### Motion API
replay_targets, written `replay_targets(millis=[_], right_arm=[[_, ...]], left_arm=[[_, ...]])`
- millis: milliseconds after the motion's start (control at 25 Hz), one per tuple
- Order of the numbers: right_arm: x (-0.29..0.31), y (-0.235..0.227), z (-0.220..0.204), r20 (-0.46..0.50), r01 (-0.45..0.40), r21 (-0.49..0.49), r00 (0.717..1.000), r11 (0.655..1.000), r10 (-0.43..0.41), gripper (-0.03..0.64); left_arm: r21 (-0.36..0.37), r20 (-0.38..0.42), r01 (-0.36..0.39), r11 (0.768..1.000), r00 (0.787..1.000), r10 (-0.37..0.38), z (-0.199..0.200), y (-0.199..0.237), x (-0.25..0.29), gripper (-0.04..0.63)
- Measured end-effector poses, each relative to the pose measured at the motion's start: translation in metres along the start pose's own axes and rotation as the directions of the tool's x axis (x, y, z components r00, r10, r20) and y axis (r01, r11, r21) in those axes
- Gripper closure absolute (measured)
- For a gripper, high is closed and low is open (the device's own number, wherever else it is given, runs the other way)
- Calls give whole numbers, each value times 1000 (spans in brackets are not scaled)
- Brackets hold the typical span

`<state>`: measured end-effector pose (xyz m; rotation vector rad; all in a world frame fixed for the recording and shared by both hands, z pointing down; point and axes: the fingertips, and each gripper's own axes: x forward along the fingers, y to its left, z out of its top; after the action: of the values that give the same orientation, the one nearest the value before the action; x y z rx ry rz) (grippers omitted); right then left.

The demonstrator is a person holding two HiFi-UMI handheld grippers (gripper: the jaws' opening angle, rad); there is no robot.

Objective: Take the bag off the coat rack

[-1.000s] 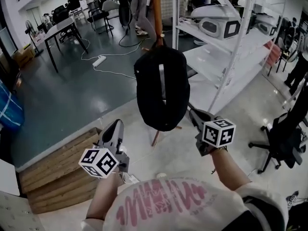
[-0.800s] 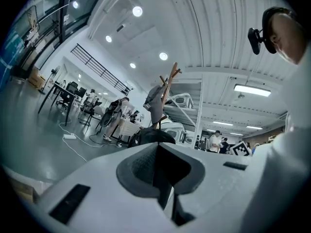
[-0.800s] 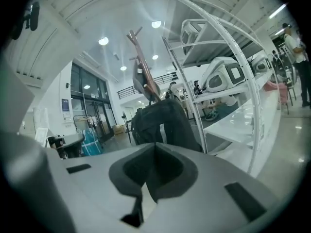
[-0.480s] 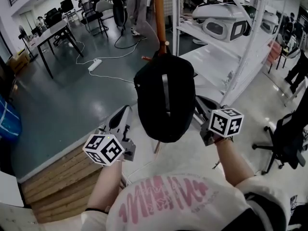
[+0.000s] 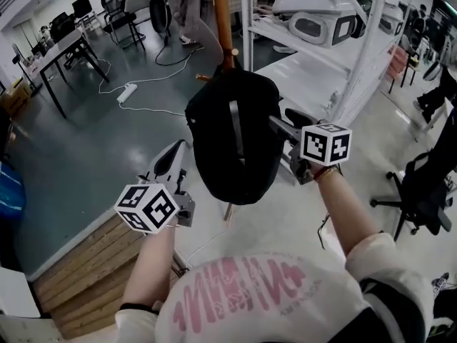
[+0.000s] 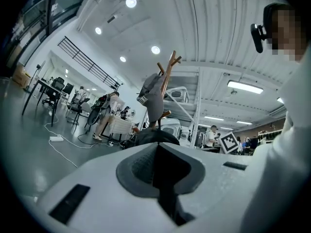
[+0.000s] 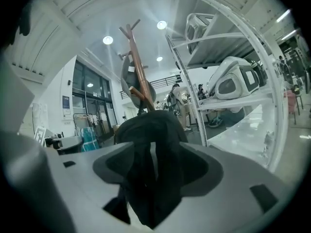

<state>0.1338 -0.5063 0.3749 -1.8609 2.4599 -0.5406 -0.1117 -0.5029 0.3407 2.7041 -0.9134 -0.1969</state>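
Bag [image 5: 232, 141]: black, rounded, with 1 pale stripe down its face. It hangs against the brown pole of the coat rack [image 5: 220, 13], its top up at a short peg on that pole. The lower end hangs clear of the pale floor [image 5: 285, 220]. A grey garment [image 5: 189, 2] hangs higher on the same rack.

Right gripper [image 5: 278, 125]: at the bag's right side, level with its upper half, and its tips reach the fabric. The 2 fingers have just been opening and stand a middling way apart. In the right gripper view, black cloth of the bag fills most of the gap between them, with a thin sliver of light beside it. The fingers do not appear clamped on the cloth. Its marker cube [image 5: 325, 145] faces up toward the head camera.

Left gripper [image 5: 173, 157]: low and left of the bag, apart from it, pointing toward it. The 2 fingers are closed together with nothing between them. The left gripper view shows only a dark seam where they meet, with bag and rack beyond.

Surroundings: white shelving [image 5: 371, 41] stands right of the rack. A black office chair [image 5: 421, 191] is at the far right. A worktop [image 5: 53, 48] stands at upper left, with a power strip [image 5: 127, 90] and cables on the dark floor near it. A wooden platform [image 5: 78, 263] lies at lower left.
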Motion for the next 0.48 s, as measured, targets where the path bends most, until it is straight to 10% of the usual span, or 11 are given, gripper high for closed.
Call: replay_targets(millis=[160, 480], right_arm=[[20, -16, 5, -32, -6, -59, 999, 998, 4, 193], [68, -27, 4, -67, -62, -181, 996, 982, 51, 164]], left_arm=[[-32, -20, -4, 999, 1000, 3, -11, 5, 2, 592], [-43, -62, -27, 999, 998, 25, -24, 12, 1, 592]])
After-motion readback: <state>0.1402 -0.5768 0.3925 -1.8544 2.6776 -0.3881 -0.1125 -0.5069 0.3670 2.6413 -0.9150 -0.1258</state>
